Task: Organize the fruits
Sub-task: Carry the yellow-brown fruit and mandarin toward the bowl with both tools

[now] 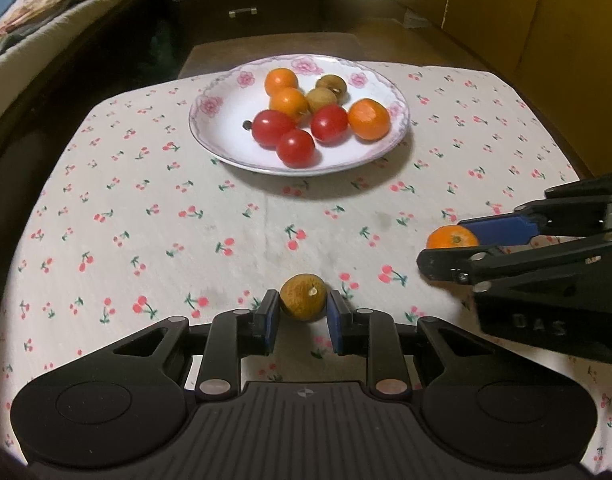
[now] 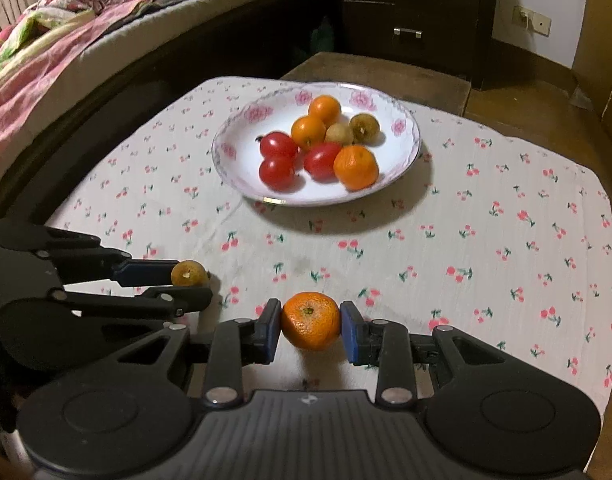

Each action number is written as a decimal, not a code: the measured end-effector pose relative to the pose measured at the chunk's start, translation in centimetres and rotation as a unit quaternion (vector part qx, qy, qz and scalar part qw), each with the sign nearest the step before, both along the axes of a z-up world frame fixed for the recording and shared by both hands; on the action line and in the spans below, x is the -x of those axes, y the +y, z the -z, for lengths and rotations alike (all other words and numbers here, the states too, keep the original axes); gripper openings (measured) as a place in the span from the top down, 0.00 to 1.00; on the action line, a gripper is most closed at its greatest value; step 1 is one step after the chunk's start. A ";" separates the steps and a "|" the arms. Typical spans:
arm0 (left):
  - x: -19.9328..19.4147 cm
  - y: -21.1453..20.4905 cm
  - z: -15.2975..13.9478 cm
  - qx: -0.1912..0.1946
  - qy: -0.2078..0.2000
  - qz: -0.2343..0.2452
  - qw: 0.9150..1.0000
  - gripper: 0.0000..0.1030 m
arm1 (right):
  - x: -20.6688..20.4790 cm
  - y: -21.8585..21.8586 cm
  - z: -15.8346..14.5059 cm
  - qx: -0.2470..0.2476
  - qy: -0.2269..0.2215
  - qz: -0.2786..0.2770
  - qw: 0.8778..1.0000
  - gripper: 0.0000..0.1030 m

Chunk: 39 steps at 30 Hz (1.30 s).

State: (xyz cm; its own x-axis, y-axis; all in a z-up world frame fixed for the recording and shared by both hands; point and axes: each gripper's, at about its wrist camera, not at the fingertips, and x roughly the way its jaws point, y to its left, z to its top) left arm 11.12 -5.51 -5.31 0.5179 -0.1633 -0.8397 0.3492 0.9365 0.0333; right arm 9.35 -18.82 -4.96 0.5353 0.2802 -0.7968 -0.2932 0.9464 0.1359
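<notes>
Both tongs are already loaded, so the coming move turns on how the plate [image 1: 400,120] lies from each one. The left tongs [image 1: 301,312] are narrowed onto a small brown fruit [image 1: 303,297], its blue pads touching either side of it low over the cherry-print cloth [image 1: 145,220] on the worktop; whether the fruit has left the cloth cannot be told. The right tongs [image 2: 310,322] are clamped on a small orange [image 2: 310,320], stem end facing the camera, held the same way just above or on the cloth. The plate sits straight ahead of both, toward the far edge of the worktop and well apart from either fruit, already carrying three red tomatoes, three oranges and two brown fruits. From the left wrist view the plate lies almost dead ahead; from the right one it lies ahead and slightly left. Neither hand looks clearly nearer. Both fruits are roundish, so no long axis matters; the carry is probably a lift, then a forward reach over the near rim.
</notes>
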 end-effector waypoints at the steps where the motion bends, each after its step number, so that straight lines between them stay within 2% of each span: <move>1: 0.1 -0.1 0.0 -0.002 -0.001 0.001 1.000 0.68 | 0.1 0.0 0.2 0.000 0.003 0.000 1.000 0.59; 7: 0.2 -0.1 0.1 0.001 0.001 0.002 1.000 0.66 | 0.1 -0.1 0.8 0.002 0.008 -0.004 1.000 0.59; 14: -0.1 -0.1 0.2 0.001 -0.003 0.001 1.000 0.54 | 0.0 0.0 0.9 0.002 0.005 -0.006 1.000 0.58; 18: -0.1 0.0 0.2 0.000 -0.004 0.005 1.000 0.54 | 0.0 -0.1 0.8 0.003 0.005 -0.006 1.000 0.58; 24: 0.3 -0.1 0.1 -0.003 -0.004 0.008 1.000 0.66 | 0.6 0.2 0.6 0.027 -0.002 -0.017 1.000 0.59; 26: 0.3 -0.1 0.0 0.000 -0.001 0.009 1.000 0.73 | 0.7 0.0 0.5 0.024 -0.004 -0.016 1.000 0.59; 30: 0.3 -0.2 0.1 -0.003 0.001 0.011 1.000 0.73 | 0.9 -0.4 -0.1 0.017 -0.008 -0.009 1.000 0.59; 33: 0.1 0.2 0.0 0.002 0.003 0.002 1.000 0.65 | 0.9 -0.8 -0.2 0.010 -0.007 -0.004 1.000 0.59; 36: -0.2 0.7 -0.4 0.014 0.000 -0.009 1.000 0.48 | 0.7 -1.1 -0.3 0.001 -0.004 -0.001 1.000 0.59; 39: -0.6 0.8 -0.7 0.024 -0.010 -0.015 1.000 0.43 | 0.6 -1.2 -0.3 -0.004 -0.003 0.000 1.000 0.59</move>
State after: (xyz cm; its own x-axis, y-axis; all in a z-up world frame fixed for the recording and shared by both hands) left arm 11.68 -4.70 -4.59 0.5407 -0.1870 -0.8202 0.3201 0.9474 -0.0050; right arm 8.80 -20.04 -4.69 0.5404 0.2864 -0.7912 -0.2942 0.9453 0.1413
